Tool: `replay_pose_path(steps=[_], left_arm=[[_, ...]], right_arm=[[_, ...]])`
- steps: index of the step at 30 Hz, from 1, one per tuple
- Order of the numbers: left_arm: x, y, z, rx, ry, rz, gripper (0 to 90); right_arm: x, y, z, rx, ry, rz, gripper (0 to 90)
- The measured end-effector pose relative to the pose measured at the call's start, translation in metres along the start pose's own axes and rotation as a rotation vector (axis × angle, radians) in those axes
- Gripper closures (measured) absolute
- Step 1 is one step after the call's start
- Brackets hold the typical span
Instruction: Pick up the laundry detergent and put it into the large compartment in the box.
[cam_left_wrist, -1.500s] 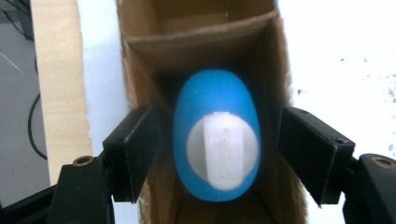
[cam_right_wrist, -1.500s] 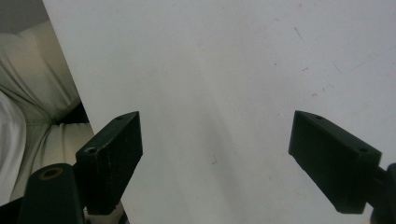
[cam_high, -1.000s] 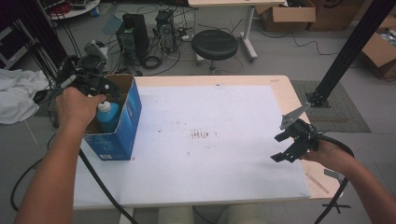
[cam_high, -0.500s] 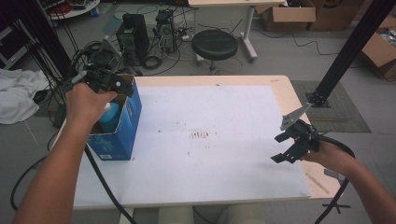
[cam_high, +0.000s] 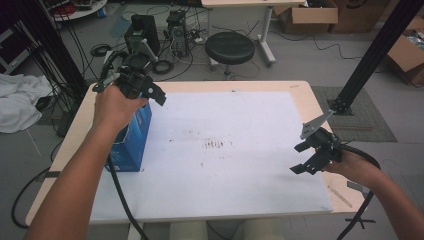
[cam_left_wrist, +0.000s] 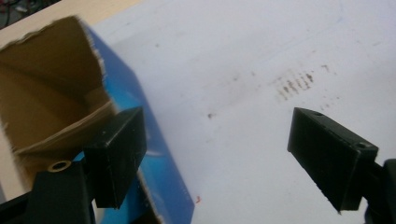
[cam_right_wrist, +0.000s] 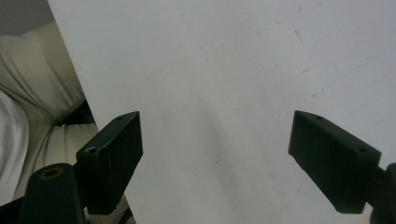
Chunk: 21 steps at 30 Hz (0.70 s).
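Left gripper over the box, fingers just opened wide, nothing between them.
Box stands upright, mouth up, at the desk's left edge; its contents seem hidden. Right gripper hovers level, fingers wide, empty.

My left gripper is black all over, with a brass-coloured ring by one of its jaws, and the box under it is bright blue outside and plain brown cardboard inside, its torn edge pale. My right gripper is black too, topped with a grey plate, over a white sheet marked with a patch of small brown streaks and specks. The table around the sheet is light wood.
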<state>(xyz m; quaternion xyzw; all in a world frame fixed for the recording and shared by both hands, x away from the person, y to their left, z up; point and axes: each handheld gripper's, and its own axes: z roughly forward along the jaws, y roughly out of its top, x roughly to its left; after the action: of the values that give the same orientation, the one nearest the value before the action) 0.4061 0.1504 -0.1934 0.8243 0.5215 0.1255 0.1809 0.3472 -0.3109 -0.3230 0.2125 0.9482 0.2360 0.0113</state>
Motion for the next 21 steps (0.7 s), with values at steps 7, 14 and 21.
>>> replay_pose_path(steps=[7, 14, 21], left_arm=[[-0.022, 0.014, 0.013, 0.01, -0.04, 0.058, 20.3], [-0.042, 0.023, 0.023, 0.023, -0.062, 0.122, 20.4], [-0.06, 0.028, 0.033, 0.031, -0.088, 0.188, 20.8]], right_arm=[[-0.001, 0.002, -0.001, -0.001, -0.003, 0.005, 17.4], [-0.001, 0.003, -0.001, 0.002, -0.004, 0.007, 17.4], [0.0, 0.004, -0.001, 0.004, -0.007, 0.017, 17.3]])
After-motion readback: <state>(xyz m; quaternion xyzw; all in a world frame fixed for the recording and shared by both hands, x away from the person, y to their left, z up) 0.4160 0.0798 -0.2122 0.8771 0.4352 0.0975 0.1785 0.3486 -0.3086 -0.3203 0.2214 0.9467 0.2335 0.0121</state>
